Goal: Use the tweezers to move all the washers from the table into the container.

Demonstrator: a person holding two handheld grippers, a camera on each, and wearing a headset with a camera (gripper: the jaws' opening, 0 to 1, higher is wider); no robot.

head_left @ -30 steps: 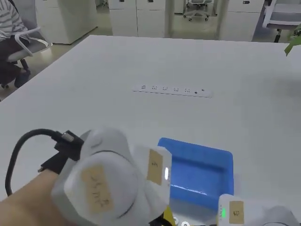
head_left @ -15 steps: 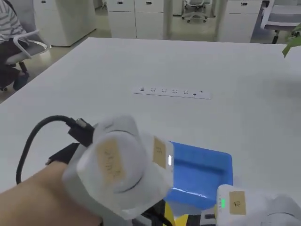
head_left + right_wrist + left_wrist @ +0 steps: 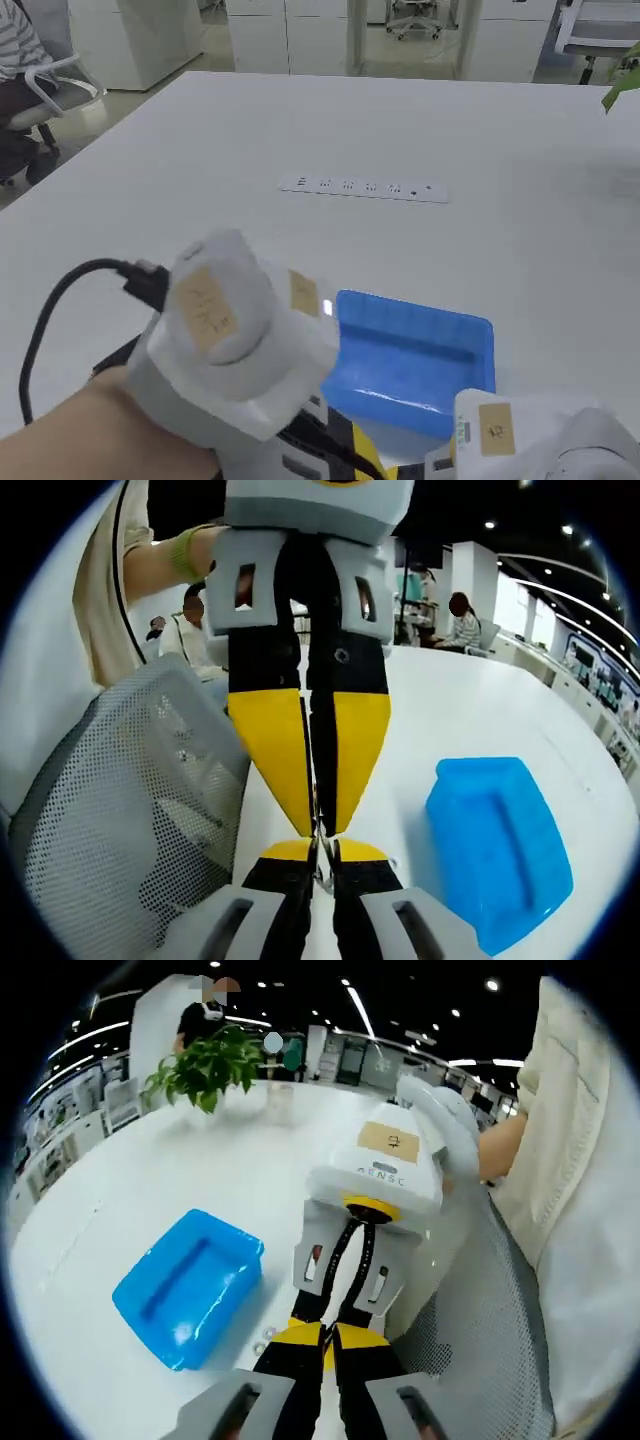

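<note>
The blue container [image 3: 415, 355] sits on the white table [image 3: 400, 130], just beyond both grippers. In the head view my left gripper's white body [image 3: 225, 340] fills the lower left, and my right gripper's body [image 3: 520, 435] sits at the lower right edge. The two grippers meet tip to tip. In the right gripper view my right gripper [image 3: 320, 865] is shut on the thin metal tweezers [image 3: 318, 852]. The left gripper's yellow jaws come down from above, closed on the same tweezers. In the left gripper view my left gripper [image 3: 325, 1338] is shut. A small washer [image 3: 263, 1334] lies beside the container [image 3: 190, 1285].
A white power strip [image 3: 362, 188] lies at mid table. A mesh office chair [image 3: 120, 810] stands close behind the grippers, and a potted plant [image 3: 205, 1065] stands at the far table end. A person sits on a chair at the far left [image 3: 25, 70].
My left gripper has shifted slightly left and up in the head view, and the head camera has moved. The washers seen at the bottom edge a second ago are now covered.
</note>
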